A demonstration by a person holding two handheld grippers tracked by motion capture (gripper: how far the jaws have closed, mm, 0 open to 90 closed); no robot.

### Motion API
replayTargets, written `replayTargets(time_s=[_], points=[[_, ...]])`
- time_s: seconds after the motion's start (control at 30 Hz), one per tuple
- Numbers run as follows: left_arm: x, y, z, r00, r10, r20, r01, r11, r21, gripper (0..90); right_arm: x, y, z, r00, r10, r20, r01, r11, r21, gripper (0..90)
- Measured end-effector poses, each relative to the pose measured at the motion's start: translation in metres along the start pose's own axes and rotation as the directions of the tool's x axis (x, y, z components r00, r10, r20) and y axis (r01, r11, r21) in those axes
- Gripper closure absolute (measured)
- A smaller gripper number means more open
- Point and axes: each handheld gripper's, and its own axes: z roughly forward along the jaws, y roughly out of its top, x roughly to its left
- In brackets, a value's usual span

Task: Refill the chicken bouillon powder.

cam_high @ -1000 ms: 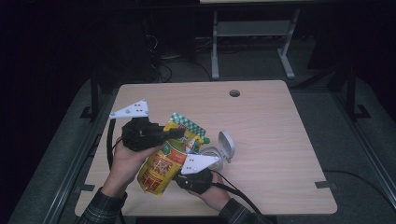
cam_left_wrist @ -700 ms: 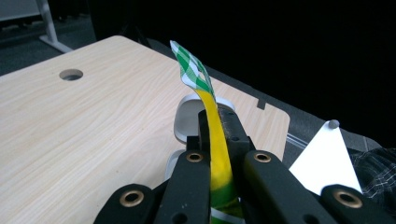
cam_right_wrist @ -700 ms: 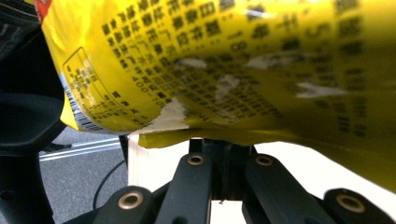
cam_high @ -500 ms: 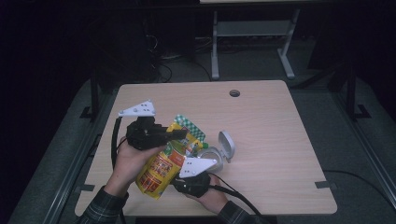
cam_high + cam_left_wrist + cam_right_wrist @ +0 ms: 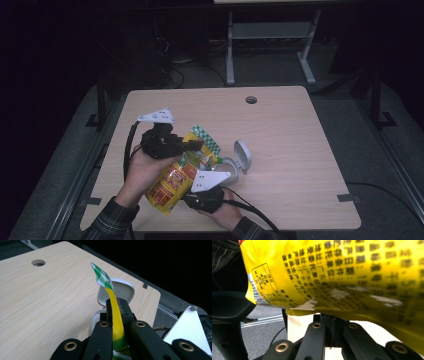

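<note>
A yellow snack bag [image 5: 172, 177] with a green checked top [image 5: 206, 140] hangs tilted above the table's near left, its top toward the right. My left gripper [image 5: 196, 145] is shut on the bag just below that top; in the left gripper view the yellow film [image 5: 116, 322] is squeezed between the jaws. My right gripper [image 5: 192, 195] sits under the bag's lower side. In the right gripper view its jaws [image 5: 331, 318] stand together at the printed bag's [image 5: 337, 272] lower edge. A white container [image 5: 231, 165] with its flip lid [image 5: 243, 155] up stands just right of the bag.
The light wooden table [image 5: 285, 135] has a round cable hole [image 5: 251, 99] at the far middle. A metal stand [image 5: 270, 35] is on the dark floor beyond. The table's near edge is close to both hands, and black cables trail from both grippers.
My left gripper has shifted a little to the right with the bag's top in it. The right gripper has stayed put.
</note>
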Motion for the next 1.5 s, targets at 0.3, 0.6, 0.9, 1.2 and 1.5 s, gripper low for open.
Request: replayTargets(time_s=[0.3, 0.6, 0.9, 1.2, 1.5], points=[[0.002, 0.005, 0.006, 1.0000, -0.007, 0.000, 0.007, 0.9996, 0.027, 90.0, 0.000, 0.000, -0.002, 1.0000, -0.007, 0.003, 0.007, 1.000, -0.028, 90.0], [0.004, 0.009, 0.017, 0.9998, -0.017, -0.015, 0.018, 0.9981, 0.059, 90.0, 0.000, -0.001, -0.004, 1.0000, 0.005, 0.003, -0.005, 0.999, -0.048, 90.0], [0.002, 0.012, 0.023, 0.9990, -0.017, -0.041, 0.021, 0.9962, 0.084, 90.0, 0.001, 0.000, -0.005, 1.0000, 0.007, 0.006, -0.006, 0.998, -0.067, 90.0], [0.003, 0.016, 0.028, 0.9983, -0.018, -0.055, 0.024, 0.9936, 0.110, 90.0, 0.000, 0.001, -0.006, 0.9998, 0.022, 0.004, -0.021, 0.997, -0.078, 90.0], [0.004, 0.018, 0.035, 0.9974, -0.018, -0.070, 0.028, 0.9897, 0.140, 90.0, -0.001, -0.001, -0.007, 0.9996, 0.027, 0.006, -0.027, 0.996, -0.080, 90.0]])
